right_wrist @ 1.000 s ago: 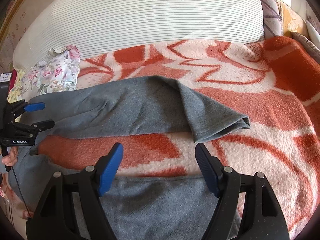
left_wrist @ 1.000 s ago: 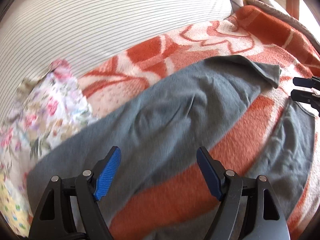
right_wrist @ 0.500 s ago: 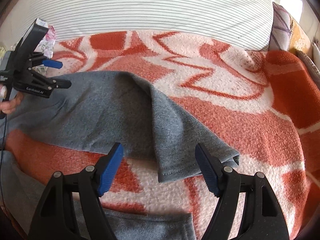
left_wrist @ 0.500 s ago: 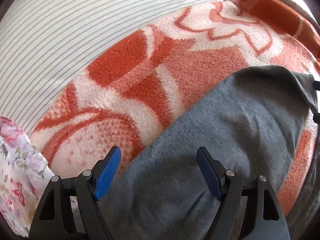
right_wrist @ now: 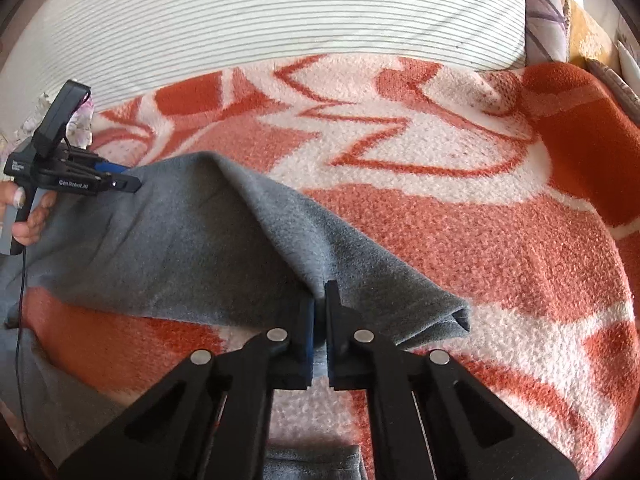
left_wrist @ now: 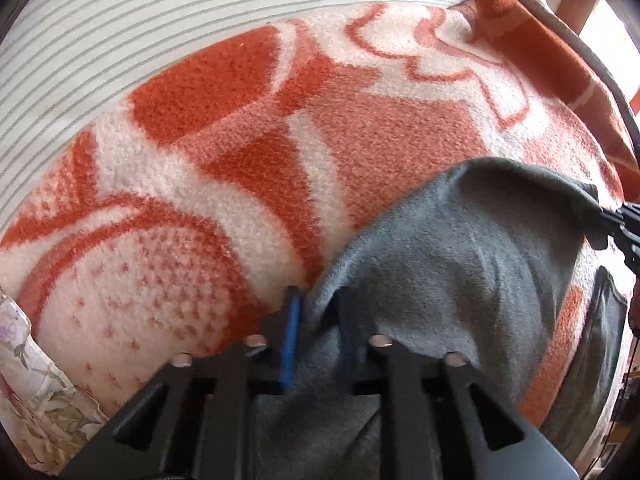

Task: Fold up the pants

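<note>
Grey pants lie on an orange and white blanket. In the left wrist view my left gripper has its jaws closing on the near edge of one leg, the blue pads pinching the fabric. In the right wrist view my right gripper has its jaws closing on a raised fold of the same leg, close to its hem. The left gripper grips the leg's far left end there. The other leg lies flat near the bottom edge.
A striped pillow runs along the back of the blanket. A floral cloth lies at the left. A person's hand holds the left gripper's handle. More cushions sit at the back right.
Both grippers stood open above the leg and have now shut on its fabric. The left one slid along the leg toward the blanket's middle; the right one came down near the hem.
</note>
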Motion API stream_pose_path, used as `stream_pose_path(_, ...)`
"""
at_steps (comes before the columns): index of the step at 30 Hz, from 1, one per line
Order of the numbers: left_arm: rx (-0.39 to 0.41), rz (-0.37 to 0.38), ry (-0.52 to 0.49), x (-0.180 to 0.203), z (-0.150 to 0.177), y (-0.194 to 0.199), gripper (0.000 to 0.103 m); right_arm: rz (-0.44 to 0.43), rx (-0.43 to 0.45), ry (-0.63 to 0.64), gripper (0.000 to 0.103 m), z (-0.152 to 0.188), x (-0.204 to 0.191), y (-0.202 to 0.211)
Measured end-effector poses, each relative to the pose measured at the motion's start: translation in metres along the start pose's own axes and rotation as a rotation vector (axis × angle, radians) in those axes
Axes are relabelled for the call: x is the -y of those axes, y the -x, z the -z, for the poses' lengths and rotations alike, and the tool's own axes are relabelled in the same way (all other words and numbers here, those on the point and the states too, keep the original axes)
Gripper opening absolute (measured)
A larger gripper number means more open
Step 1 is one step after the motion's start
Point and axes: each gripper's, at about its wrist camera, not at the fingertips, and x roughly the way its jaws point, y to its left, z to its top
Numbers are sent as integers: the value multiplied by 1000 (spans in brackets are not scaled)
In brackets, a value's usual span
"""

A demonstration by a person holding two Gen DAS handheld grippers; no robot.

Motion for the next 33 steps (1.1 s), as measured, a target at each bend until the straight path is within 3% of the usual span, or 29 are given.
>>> stream_pose_path(2, 9, -30, -21, 11, 3, 8, 4, 7, 21, 3, 5, -1, 0, 8)
stream_pose_path(14, 142, 24, 11, 29, 62, 90, 3, 12, 43, 10, 4, 0, -3, 36)
stream_pose_path(25, 210, 74, 61, 74, 148, 152, 3, -12, 17, 91, 4, 14, -11, 65)
stream_pose_path(33, 217, 91, 89, 117, 210, 159, 3, -17, 0, 104, 4, 41, -8, 76)
